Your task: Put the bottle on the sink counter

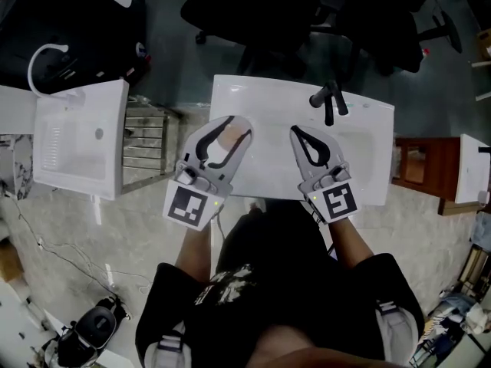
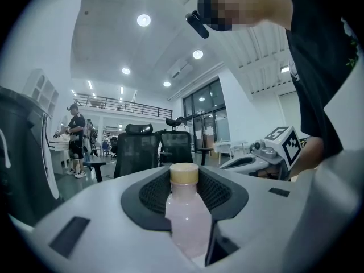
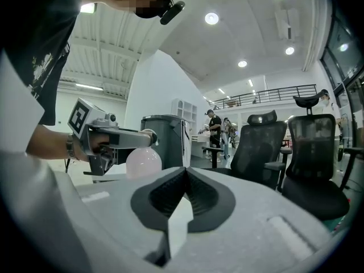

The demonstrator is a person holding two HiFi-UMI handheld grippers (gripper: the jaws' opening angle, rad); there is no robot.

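Note:
A pale pink bottle (image 1: 228, 138) with a tan cap (image 2: 184, 173) is held in my left gripper (image 1: 230, 129), which is shut on its body (image 2: 186, 220). It hangs over the left part of the white sink counter (image 1: 360, 129). In the right gripper view the bottle (image 3: 142, 162) bulges below the left gripper (image 3: 139, 138). My right gripper (image 1: 301, 136) hovers over the middle of the sink, and its jaws (image 3: 185, 172) are shut with nothing between them. A black faucet (image 1: 330, 102) stands at the counter's far edge.
A second white sink unit (image 1: 77, 136) stands to the left, with a metal rack (image 1: 146, 140) between the two. A brown wooden stand (image 1: 418, 167) is at the right. Black office chairs (image 1: 253, 6) are behind the sink. A grey bin (image 3: 165, 141) is nearby.

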